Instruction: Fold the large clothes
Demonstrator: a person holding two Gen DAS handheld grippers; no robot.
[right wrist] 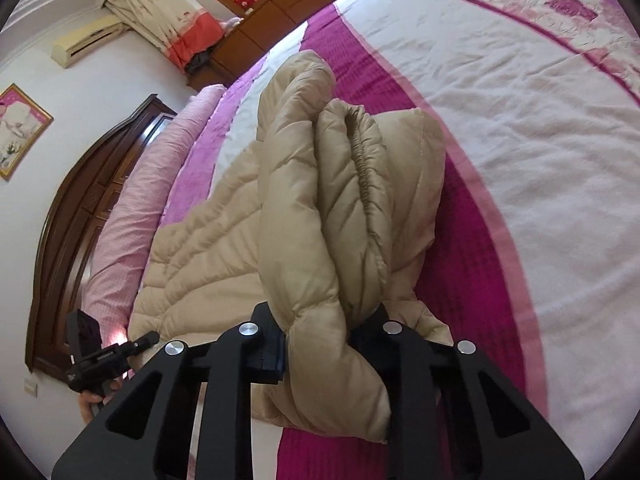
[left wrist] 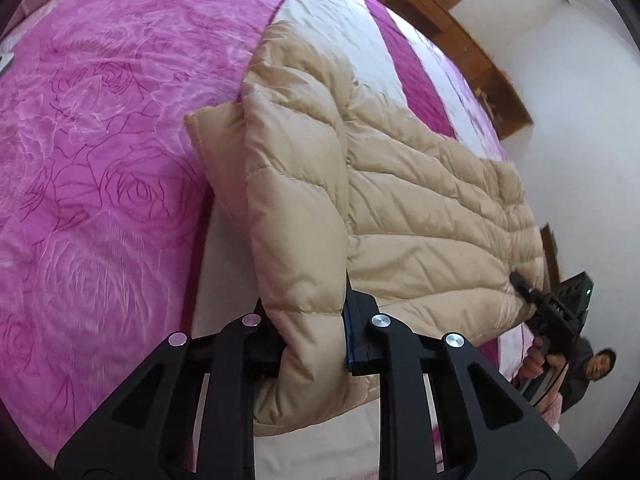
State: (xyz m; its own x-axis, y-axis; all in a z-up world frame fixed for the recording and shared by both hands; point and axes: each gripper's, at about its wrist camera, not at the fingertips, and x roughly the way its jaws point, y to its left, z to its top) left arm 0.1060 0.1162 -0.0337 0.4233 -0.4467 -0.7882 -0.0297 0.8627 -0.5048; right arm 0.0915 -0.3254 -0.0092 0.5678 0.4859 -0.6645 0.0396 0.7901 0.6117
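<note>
A beige quilted puffer jacket (left wrist: 400,184) lies on a pink and white bed. My left gripper (left wrist: 310,336) is shut on a thick folded edge of the jacket and holds it lifted. My right gripper (right wrist: 320,344) is shut on a bunched part of the jacket (right wrist: 320,208) with an elastic cuff (right wrist: 368,168) showing above it. The right gripper also shows in the left wrist view (left wrist: 520,282), clamped on the jacket's far edge. The left gripper shows in the right wrist view (right wrist: 148,338) at the jacket's lower left corner.
The bedspread (left wrist: 100,160) is magenta with rose patterns, with white bands (right wrist: 540,140). A wooden headboard (right wrist: 72,208) and pink pillow (right wrist: 132,216) lie at the left. A wooden ledge (left wrist: 460,28) runs along the wall. The person (left wrist: 592,368) stands beside the bed.
</note>
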